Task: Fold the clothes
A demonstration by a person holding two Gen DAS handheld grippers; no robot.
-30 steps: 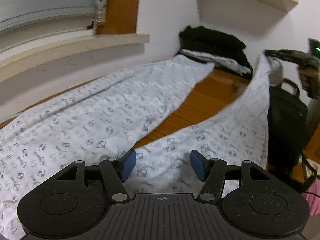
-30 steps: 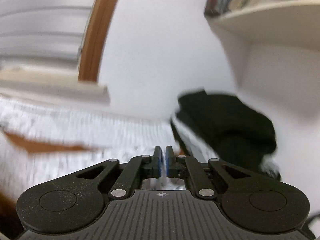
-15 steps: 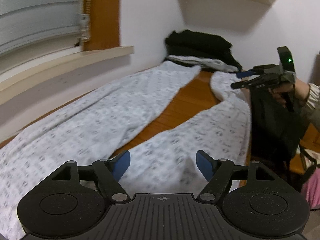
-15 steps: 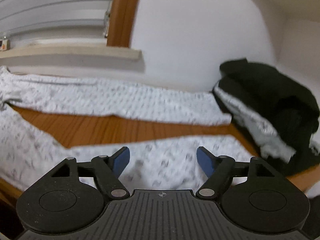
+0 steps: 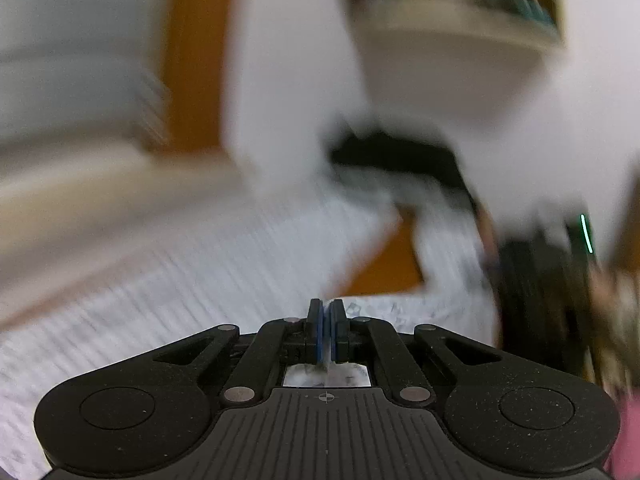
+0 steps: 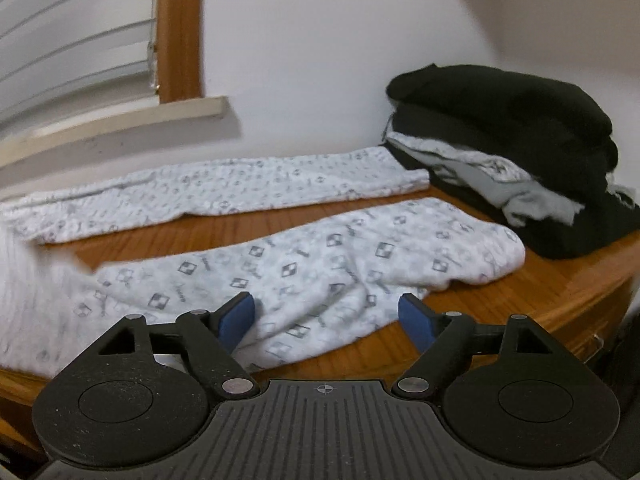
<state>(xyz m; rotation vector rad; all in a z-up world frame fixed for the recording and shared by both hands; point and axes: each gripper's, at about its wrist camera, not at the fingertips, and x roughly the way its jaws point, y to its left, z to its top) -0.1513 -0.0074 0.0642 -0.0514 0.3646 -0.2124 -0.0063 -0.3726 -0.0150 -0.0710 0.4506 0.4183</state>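
Since a second ago the left gripper (image 5: 327, 334) has gone from wide open to clamped tight, with a thin fold of the white patterned pyjama trousers (image 6: 304, 272) pinched between its blue pads, you can see a bit of fabric poking out under them. Its view is now super blurry too. Meanwhile the right gripper (image 6: 328, 318) did the opposite: it was closed and now its jaws are opening wide, hovering low over the near trouser leg with cloth lying under the gap but the pads not pressing on it.

Trousers are spread across the orange-brown wooden tabletop (image 6: 560, 280), both legs running from the left of the frame toward the right, a strip of bare wood between them. Near leg ends a bit bunched up at centre right.

Just past the leg ends, right side of the right wrist view, sits a pile of folded black clothes (image 6: 512, 120) with a grey garment (image 6: 500, 180) sandwiched in it. Upper left has a wood-framed window (image 6: 180, 32) with white blinds (image 6: 72, 40) and a pale sill (image 6: 120, 120).
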